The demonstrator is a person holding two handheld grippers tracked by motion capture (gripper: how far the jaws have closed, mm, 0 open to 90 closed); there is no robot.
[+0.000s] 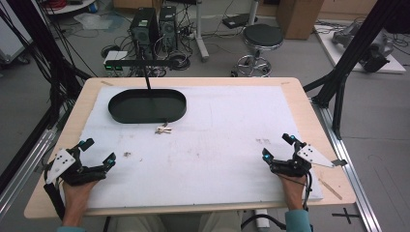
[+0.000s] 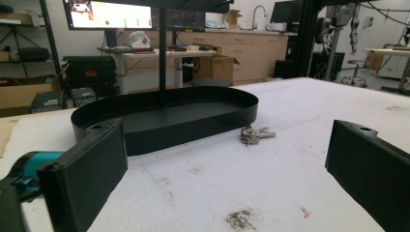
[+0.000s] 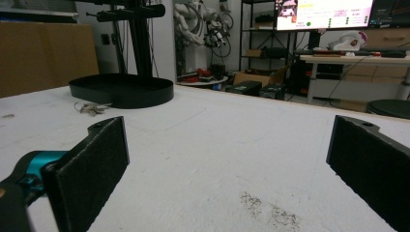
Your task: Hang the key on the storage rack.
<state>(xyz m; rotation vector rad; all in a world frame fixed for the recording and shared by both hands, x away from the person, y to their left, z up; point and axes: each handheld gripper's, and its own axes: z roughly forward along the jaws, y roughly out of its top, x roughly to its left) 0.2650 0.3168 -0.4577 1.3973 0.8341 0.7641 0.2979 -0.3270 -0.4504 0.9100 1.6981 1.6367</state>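
Observation:
A black oval tray (image 1: pixel 121 112) stands at the back left of the white mat, with a thin post rising from it. A small bunch of keys (image 1: pixel 163 129) lies on the mat just in front of the tray's right end. In the left gripper view the tray (image 2: pixel 164 133) and the keys (image 2: pixel 255 135) lie ahead of the jaws. My left gripper (image 1: pixel 99 151) rests open at the front left, nothing between its jaws. At the front right my right gripper (image 1: pixel 279 147) is open too and holds nothing. From there the tray (image 3: pixel 121 94) and keys (image 3: pixel 92 109) sit far off at the left.
The white mat (image 1: pixel 217 140) covers most of the wooden table (image 1: pixel 300 96). Small dark smudges (image 1: pixel 127 154) mark the mat near the left gripper. A wooden stick (image 1: pixel 330 188) lies by the front right corner. Behind the table stand a stool (image 1: pixel 262 38) and computer towers (image 1: pixel 154 26).

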